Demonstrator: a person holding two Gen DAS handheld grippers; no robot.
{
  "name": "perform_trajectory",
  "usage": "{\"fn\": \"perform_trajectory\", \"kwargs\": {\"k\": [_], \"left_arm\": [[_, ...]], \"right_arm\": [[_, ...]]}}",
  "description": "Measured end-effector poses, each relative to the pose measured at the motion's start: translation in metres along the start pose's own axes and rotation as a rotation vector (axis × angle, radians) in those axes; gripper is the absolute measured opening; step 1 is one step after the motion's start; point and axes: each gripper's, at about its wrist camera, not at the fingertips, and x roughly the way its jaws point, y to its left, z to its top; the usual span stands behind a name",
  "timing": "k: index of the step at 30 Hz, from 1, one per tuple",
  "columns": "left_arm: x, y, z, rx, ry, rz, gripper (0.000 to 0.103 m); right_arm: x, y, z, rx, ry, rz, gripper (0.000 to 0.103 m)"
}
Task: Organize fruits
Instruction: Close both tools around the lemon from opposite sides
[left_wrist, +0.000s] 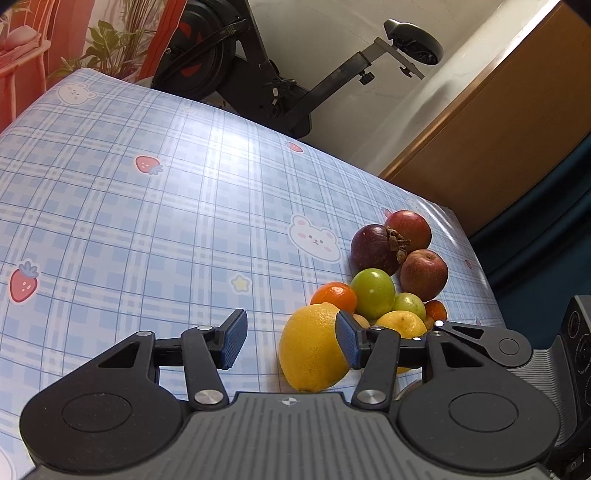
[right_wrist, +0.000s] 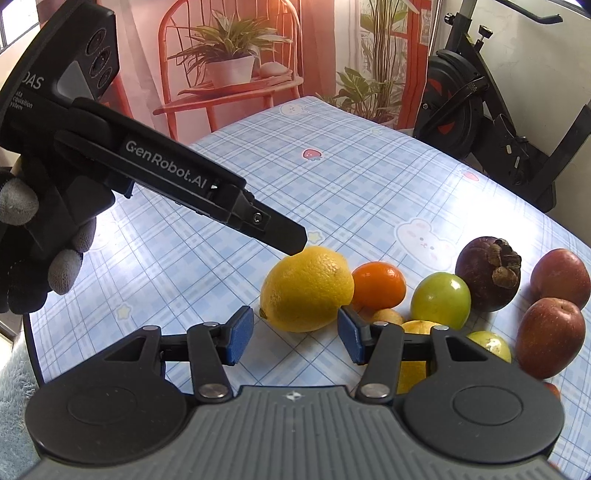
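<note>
Open left tool (left_wrist: 291, 338), lemon (left_wrist: 312, 350), fruit pile (left_wrist: 391, 269)

Black claw (right_wrist: 295, 334) with blue pads (right_wrist: 242, 338); black glove (right_wrist: 22, 258), grey fingertips.

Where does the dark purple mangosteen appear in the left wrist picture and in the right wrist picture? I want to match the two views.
Left wrist view: the mangosteen sits right of centre, at the far end of the fruit pile, touching two red apples.
Right wrist view: the mangosteen sits at the right, behind the green fruit, left of the apples.
Shared landmark: the big lemon, nearest the grippers in both.
</note>
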Motion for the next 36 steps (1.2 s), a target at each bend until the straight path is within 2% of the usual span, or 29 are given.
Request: {"fn": "perform_trajectory", "kwargs": {"k": [6,14,23,25,26,36], "left_arm": [[0.013,0.005,0.002,-0.049,0.019,-0.043,0.058],[0.022,0.01,0.005,-0.075,0.036,-0.063,0.058],[0.026,0.009,0.004,-0.069,0.045,-0.081,0.056],[0.026,0.009,0.002,-0.071,0.046,-0.099,0.052],[0.026,0.008,0.002,-0.068,0.046,-0.099,0.049],[0.02,0.005,-0.004,-0.044,0.03,-0.089,0.049]], "right_arm": [[0.005,-0.004,0.001,0.019,-0.016,0.001,0.054],[0.009,-0.004,0.004,0.029,-0.045,-0.001,0.054],[0.012,0.009,0.002,0.019,-0.047,-0.066,0.056],[0.013,0.011,0.002,0.009,-0.047,-0.081,0.057],[0.014,0.012,0.002,0.009,-0.054,-0.081,0.057],[0.009,0.008,-0.001,0.019,-0.076,-0.031,0.056]]}}
